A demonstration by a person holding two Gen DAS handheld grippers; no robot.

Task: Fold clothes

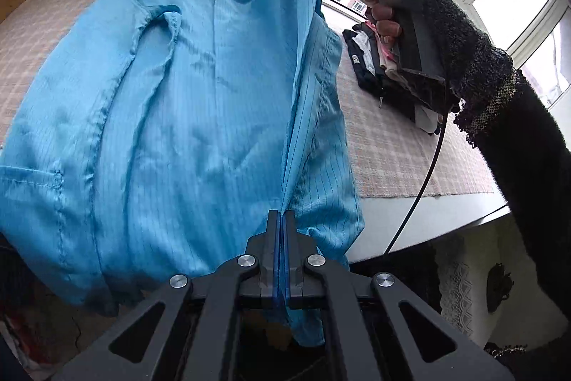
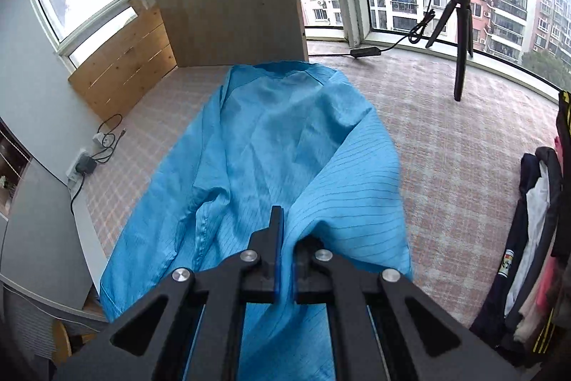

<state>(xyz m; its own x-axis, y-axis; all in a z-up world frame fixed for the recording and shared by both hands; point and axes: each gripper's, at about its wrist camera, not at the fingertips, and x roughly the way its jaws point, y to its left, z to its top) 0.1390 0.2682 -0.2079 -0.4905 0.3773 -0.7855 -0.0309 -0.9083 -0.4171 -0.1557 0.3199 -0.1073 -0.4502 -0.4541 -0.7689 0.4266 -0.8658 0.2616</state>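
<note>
On checked bed (image 1: 392, 145), blue coat (image 1: 178, 102) lengthwise, collar far; both grippers' fingers (image 1: 276, 231) clamping its edge.

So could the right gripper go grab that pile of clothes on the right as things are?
Probably not right now. The right gripper is shut on the blue garment, so it is busy. The table between it and the clothes pile looks bare.
</note>
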